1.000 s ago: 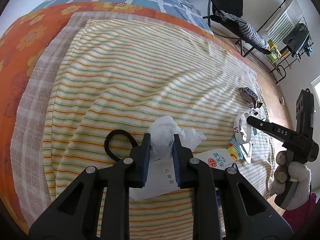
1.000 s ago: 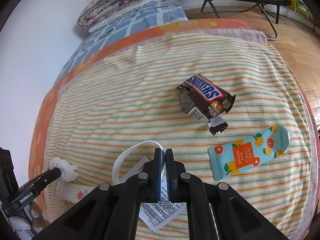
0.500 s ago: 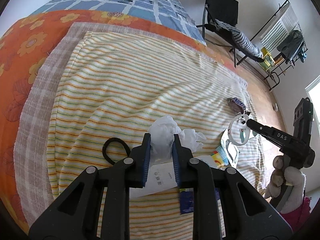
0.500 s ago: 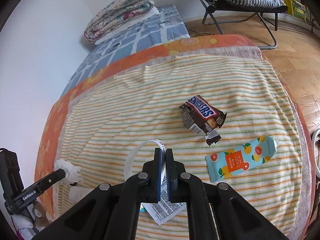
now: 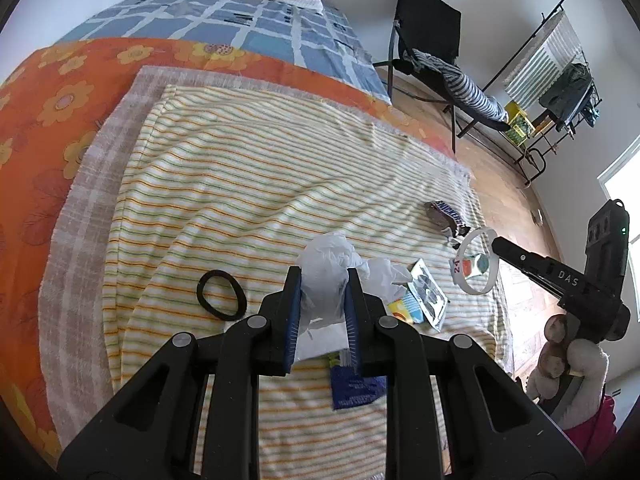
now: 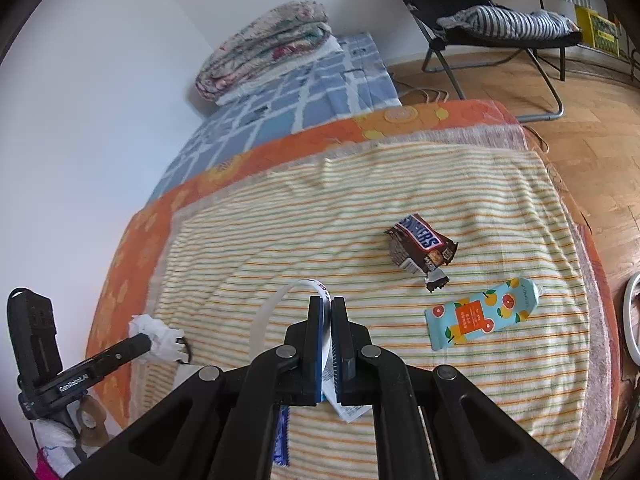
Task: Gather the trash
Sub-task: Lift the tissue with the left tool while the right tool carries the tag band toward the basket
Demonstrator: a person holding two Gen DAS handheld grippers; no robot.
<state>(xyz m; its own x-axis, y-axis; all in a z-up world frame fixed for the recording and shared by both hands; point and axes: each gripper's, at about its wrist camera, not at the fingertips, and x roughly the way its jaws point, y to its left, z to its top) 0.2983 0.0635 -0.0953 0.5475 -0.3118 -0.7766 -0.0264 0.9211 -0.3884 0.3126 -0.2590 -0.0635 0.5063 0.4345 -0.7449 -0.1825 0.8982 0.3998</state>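
Tissue (image 5: 324, 276), crumpled white: clenched by left gripper (image 5: 322, 304) | right gripper (image 6: 327, 332) pinching thin white ring (image 6: 280, 304)

You look at a blanket (image 5: 248, 184) with thin orange, green and yellow stripes on cream. Under it you see an orange cover (image 5: 52, 92) with yellow flowers, then a blue sheet (image 5: 224, 28) with white checks. The tissue (image 5: 324, 276) is white, the hair tie (image 5: 221, 294) black, the Snickers wrapper (image 6: 420, 246) brown, and the tube (image 6: 482, 314) light blue with oranges.

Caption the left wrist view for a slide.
Left tongs clamp crumpled tissue above striped towel, hair tie alongside.
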